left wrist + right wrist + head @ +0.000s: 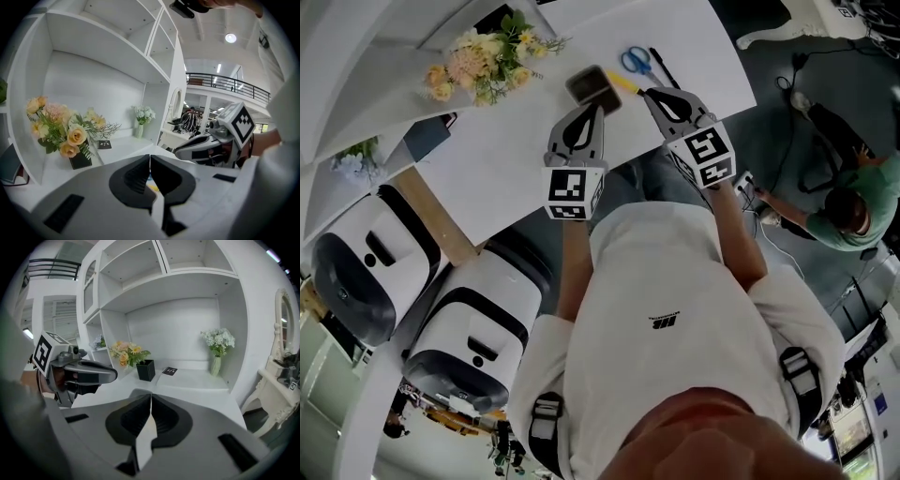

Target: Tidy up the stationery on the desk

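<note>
1. Judging by the layout, tidying has barely begun. The blue scissors (636, 61) lie loose on the white desk (516, 159), with a black pen (664, 67) just right of them.
2. A yellow item (625, 84), too blurred to name, sits just below the scissors. A dark boxy thing (593, 89) lies to their lower left.
3. The left gripper (584, 108) hangs lower left of the scissors, jaws together and empty.
4. The right gripper (656, 94), just below the scissors, is closed on nothing.
5. A flower bunch (483, 61) stands well left of the scissors. Nothing blocks the reach.
</note>
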